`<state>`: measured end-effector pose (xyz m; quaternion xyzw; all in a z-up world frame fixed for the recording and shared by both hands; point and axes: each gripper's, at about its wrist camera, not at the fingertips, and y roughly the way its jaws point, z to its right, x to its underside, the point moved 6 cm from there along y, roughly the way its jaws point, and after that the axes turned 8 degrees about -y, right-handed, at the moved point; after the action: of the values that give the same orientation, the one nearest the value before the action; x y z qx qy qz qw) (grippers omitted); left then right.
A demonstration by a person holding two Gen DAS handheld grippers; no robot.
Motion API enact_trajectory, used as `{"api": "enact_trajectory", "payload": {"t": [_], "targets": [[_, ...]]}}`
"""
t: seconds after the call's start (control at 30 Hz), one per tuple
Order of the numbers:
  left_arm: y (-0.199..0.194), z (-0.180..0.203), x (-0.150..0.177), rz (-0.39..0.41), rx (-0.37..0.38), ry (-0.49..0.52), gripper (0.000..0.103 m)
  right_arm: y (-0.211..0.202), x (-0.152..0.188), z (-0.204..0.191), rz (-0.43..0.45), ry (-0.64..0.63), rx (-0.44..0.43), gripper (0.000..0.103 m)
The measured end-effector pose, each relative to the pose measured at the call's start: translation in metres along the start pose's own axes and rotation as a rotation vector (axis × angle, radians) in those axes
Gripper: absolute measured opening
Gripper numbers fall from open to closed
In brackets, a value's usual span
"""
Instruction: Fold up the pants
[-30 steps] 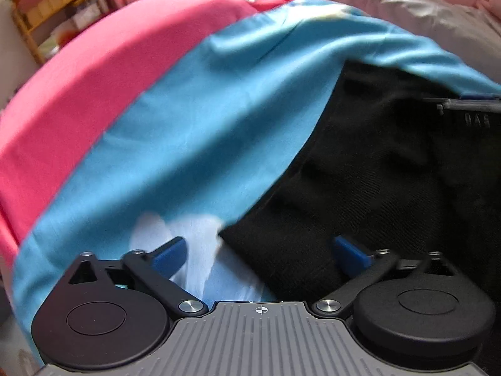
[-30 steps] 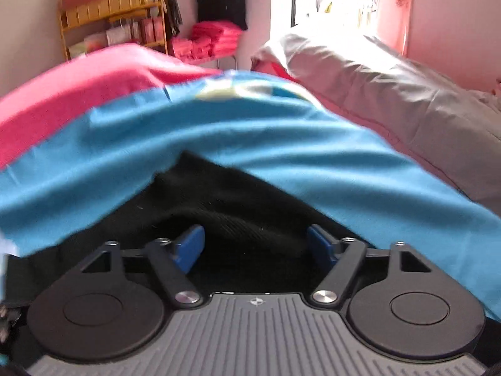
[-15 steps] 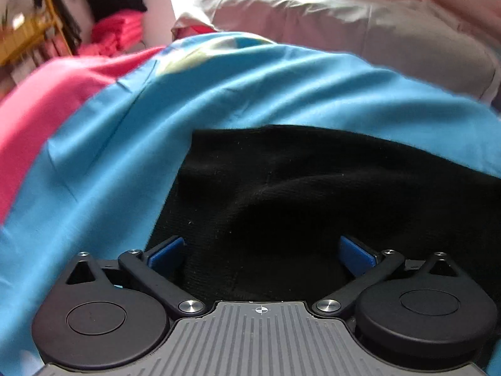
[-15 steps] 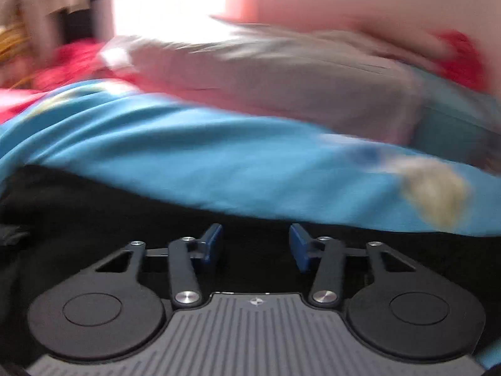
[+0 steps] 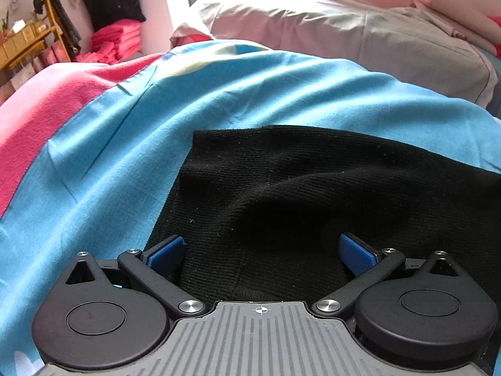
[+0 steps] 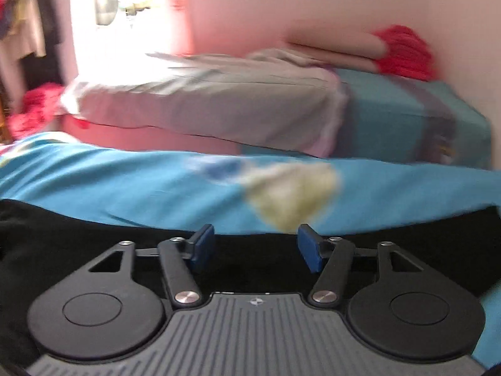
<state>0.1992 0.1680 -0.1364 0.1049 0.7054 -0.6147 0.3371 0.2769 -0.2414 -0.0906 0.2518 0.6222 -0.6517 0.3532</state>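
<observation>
Black ribbed-knit pants [image 5: 313, 188] lie rumpled on blue sheet [image 5: 125, 156], directly ahead of and between spread-apart fingers of left gripper [image 5: 261, 250] and right gripper [image 6: 255, 249], neither gripping.

Black gripper [image 5: 261, 252], blue pads [image 5: 165, 251]

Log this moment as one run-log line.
task: fold pants | left gripper: open, over black pants | right gripper: open, at pants edge | surface: blue sheet | right view blurred
</observation>
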Motion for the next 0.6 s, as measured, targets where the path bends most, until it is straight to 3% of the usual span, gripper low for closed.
{"api": "enact_trajectory", "payload": {"t": [0.07,0.1,0.2,0.23,0.27,0.3,0.33,0.4,0.5,0.53,0.57,0.6], "targets": [[0.000,0.000,0.001,0.002,-0.003,-0.004,0.103,0.008,0.024,0.027,-0.087,-0.018,0.010,0.053],[-0.001,0.000,0.001,0.004,-0.005,-0.005,0.103,0.013,0.034,0.045,-0.113,-0.029,0.059,0.051],[-0.001,0.001,0.001,0.008,-0.012,-0.007,0.103,0.000,0.038,0.110,-0.080,0.190,0.076,0.051],[-0.002,0.001,0.002,0.009,-0.013,-0.007,0.103,-0.011,0.036,0.121,-0.046,0.258,0.024,0.053],[-0.002,0.001,0.002,0.011,-0.014,-0.009,0.103,-0.022,0.035,0.129,-0.015,0.291,0.026,0.062],[-0.002,0.001,0.002,0.015,-0.015,-0.011,0.103,-0.036,0.036,0.141,0.011,0.315,0.114,0.075],[-0.002,0.001,0.003,0.020,-0.016,-0.013,0.103,-0.044,0.039,0.153,0.016,0.335,0.181,0.078],[-0.003,0.001,0.005,0.037,-0.020,-0.017,0.103,-0.053,0.054,0.184,0.014,0.435,0.276,0.079],[-0.004,0.002,0.007,0.049,-0.028,-0.025,0.103,-0.038,0.082,0.220,-0.111,0.591,0.350,0.079],[-0.005,0.002,0.007,0.050,-0.031,-0.027,0.103,-0.036,0.081,0.224,-0.072,0.592,0.357,0.076],[-0.005,0.002,0.007,0.051,-0.033,-0.029,0.103,-0.031,0.075,0.224,-0.064,0.570,0.352,0.056],[-0.005,0.002,0.007,0.051,-0.036,-0.031,0.103,-0.028,0.074,0.222,-0.081,0.546,0.339,0.016]]}}
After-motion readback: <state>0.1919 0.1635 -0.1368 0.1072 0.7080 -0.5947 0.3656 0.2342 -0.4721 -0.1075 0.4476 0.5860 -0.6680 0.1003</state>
